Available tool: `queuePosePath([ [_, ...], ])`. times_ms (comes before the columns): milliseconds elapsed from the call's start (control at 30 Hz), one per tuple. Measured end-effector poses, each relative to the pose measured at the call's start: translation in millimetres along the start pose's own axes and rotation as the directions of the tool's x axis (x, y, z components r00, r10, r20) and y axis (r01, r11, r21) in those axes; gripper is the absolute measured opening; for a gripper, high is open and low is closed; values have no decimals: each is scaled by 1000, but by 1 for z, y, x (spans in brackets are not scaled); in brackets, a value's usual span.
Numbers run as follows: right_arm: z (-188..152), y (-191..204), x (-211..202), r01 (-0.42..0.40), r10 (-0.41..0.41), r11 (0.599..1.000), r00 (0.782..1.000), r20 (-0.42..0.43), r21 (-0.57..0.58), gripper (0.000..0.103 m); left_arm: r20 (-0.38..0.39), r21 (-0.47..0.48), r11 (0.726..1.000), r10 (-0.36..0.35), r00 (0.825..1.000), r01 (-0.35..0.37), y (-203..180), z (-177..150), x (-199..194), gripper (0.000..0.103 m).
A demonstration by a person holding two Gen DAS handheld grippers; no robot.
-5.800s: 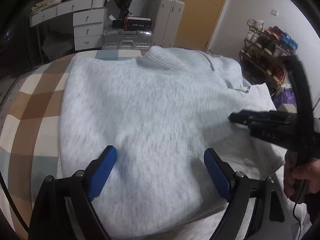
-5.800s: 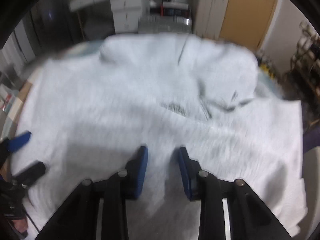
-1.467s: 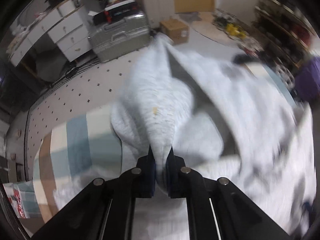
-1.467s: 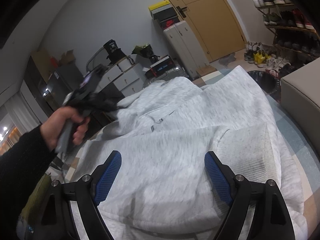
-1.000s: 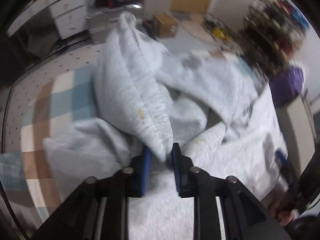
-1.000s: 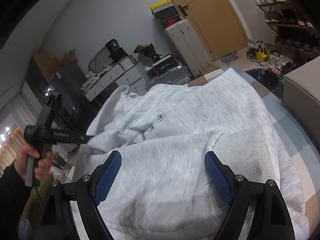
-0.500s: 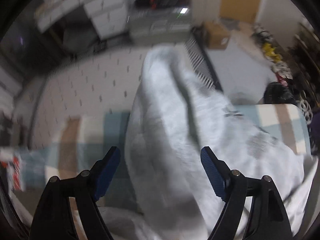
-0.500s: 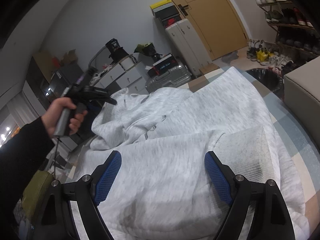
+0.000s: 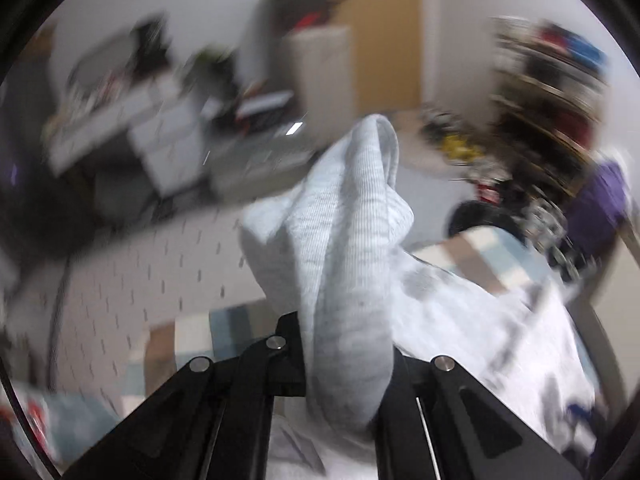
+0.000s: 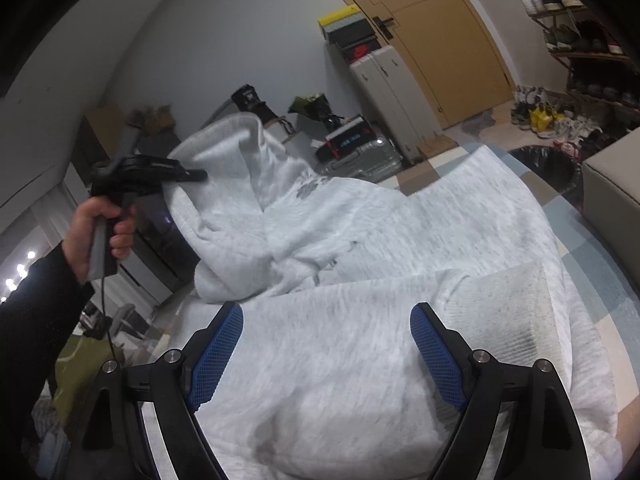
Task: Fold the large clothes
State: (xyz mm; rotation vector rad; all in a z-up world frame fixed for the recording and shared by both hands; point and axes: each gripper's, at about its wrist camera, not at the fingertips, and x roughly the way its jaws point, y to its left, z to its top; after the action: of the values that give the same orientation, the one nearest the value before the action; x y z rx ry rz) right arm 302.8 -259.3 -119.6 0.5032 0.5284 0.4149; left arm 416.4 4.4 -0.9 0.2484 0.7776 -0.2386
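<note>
A large light grey sweatshirt (image 10: 360, 320) lies spread over a checked bedspread (image 10: 592, 264). My left gripper (image 9: 344, 344) is shut on a ribbed edge of the sweatshirt (image 9: 348, 240) and holds it lifted off the bed; the cloth hides its pads. In the right wrist view the left gripper (image 10: 188, 174) is up at the left, with the sweatshirt's far left part hanging from it. My right gripper (image 10: 326, 356) is open and empty, low over the near part of the sweatshirt.
A silver suitcase (image 10: 360, 156), white drawers and a white cabinet (image 10: 384, 92) stand beyond the bed. A beige ottoman (image 10: 616, 184), a black bin (image 10: 548, 168) and a shoe rack (image 10: 580, 40) are at the right. The left wrist view is motion-blurred.
My left gripper, open half a second ago, has shut on the sweatshirt's ribbed edge and lifted it higher. My right gripper has stayed open and still.
</note>
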Motion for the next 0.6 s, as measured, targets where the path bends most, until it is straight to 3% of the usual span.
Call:
queuePosePath([
  [100,6,10,-10,-42,42,999,998,36,-4,87,95,150,988,-42,995,27,-27,-29,-46,2],
  [167,21,20,-19,-79,78,997,996,52,13,87,111,182,982,-77,991,55,-27,-47,-57,2],
  [233,42,35,-25,-84,84,996,993,80,-8,91,117,166,979,-136,984,116,-24,-63,-64,2],
  [267,52,44,-24,-70,73,997,994,83,-37,101,128,140,981,-154,980,136,-18,-65,-59,2],
  [300,64,54,-19,-51,57,996,995,82,-74,103,126,124,979,-175,976,160,-14,-67,-58,2],
  [433,109,86,24,-7,9,986,1000,7,-167,103,152,79,975,-217,964,207,-5,-74,-60,2],
  [600,144,114,63,70,-72,962,997,1,-263,102,142,29,968,-252,957,250,-2,-80,-59,2],
])
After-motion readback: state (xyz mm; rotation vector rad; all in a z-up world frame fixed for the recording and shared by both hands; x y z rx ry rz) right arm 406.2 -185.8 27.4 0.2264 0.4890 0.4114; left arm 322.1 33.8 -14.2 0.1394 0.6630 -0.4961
